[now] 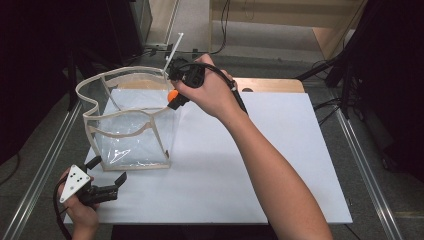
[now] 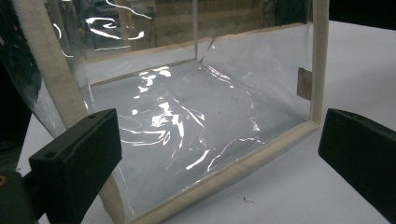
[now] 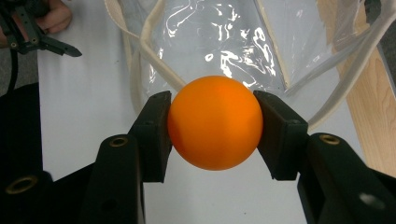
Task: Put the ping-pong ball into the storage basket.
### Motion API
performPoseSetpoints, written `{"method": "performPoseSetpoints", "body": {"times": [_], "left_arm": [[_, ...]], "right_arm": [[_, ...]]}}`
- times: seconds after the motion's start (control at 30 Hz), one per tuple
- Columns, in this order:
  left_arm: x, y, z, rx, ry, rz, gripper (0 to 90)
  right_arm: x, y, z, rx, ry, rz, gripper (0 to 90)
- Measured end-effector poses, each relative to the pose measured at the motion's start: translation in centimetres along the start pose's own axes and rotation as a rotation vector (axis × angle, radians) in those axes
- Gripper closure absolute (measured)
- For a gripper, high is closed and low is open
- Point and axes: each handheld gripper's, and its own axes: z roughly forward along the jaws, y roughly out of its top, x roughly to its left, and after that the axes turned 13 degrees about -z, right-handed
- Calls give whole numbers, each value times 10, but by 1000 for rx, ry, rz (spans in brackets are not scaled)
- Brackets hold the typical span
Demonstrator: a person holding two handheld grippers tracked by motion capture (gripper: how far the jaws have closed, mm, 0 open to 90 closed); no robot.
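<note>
- Right tool point(image 3: 212, 128) pinching the orange ball point(image 3: 215, 122) just above the clear bag's point(image 1: 131, 131) rim: centre over the mouth, then release.
- Left tool point(image 1: 107, 172) spread, beside the bag's near corner on the bench point(image 1: 240, 170); could steady it.

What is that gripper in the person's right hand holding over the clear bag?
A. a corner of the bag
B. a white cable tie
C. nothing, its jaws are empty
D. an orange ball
D: in the right gripper view the right gripper has both black jaws pressed against the sides of an orange ball, above the open top of the clear bag.
</note>
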Motion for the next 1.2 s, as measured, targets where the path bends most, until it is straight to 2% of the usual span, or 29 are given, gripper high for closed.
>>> {"method": "performPoseSetpoints", "body": {"times": [0.63,1.2], "left_arm": [[0,0,0,-2,-2,-4,0],[0,0,0,0,-3,-3,0]], "right_arm": [[-9,15,8,8,-2,10,477],[-19,17,22,26,-38,46,476]]}}
